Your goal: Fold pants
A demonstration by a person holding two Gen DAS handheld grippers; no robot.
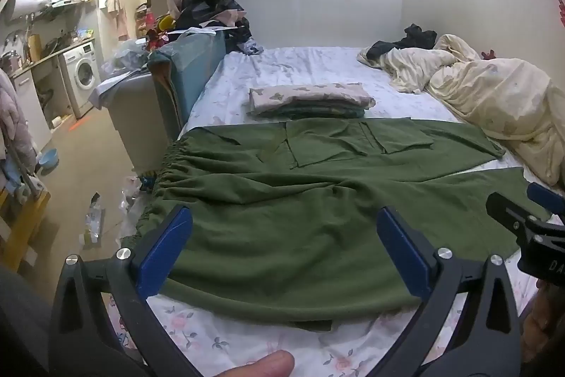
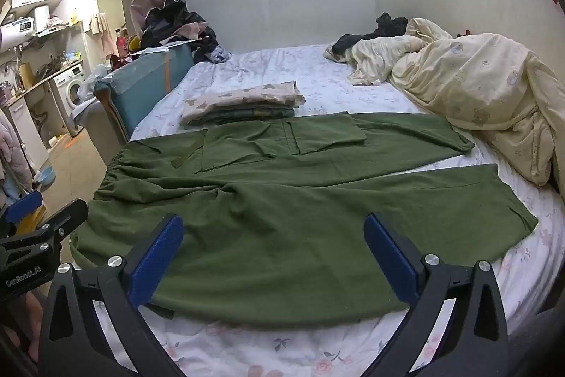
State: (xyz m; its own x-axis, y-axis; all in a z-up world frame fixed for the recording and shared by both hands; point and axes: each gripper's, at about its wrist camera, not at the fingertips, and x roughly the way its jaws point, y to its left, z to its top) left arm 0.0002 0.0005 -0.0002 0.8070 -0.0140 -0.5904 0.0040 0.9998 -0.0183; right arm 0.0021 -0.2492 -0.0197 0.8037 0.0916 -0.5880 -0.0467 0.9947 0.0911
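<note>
Left wrist view: green pants [image 1: 317, 200] lie spread flat on a flowered bed sheet [image 1: 247, 348], straight ahead of the left tool [image 1: 286, 246], whose blue pads stand wide apart and empty above the near leg. The elastic waistband [image 1: 166, 172] sits ahead and to that tool's left; the two legs run off to its right, toward a cream quilt [image 1: 494, 101]. Beyond the pants rests a stack of folded clothes [image 1: 310, 101]. The right tool [image 2: 275, 253] hangs likewise wide and empty over the near leg. Folding appears not yet begun; the next move likely calls for both tools to drop to the near leg's edge, pinch it, and carry it over onto the far leg.
</note>
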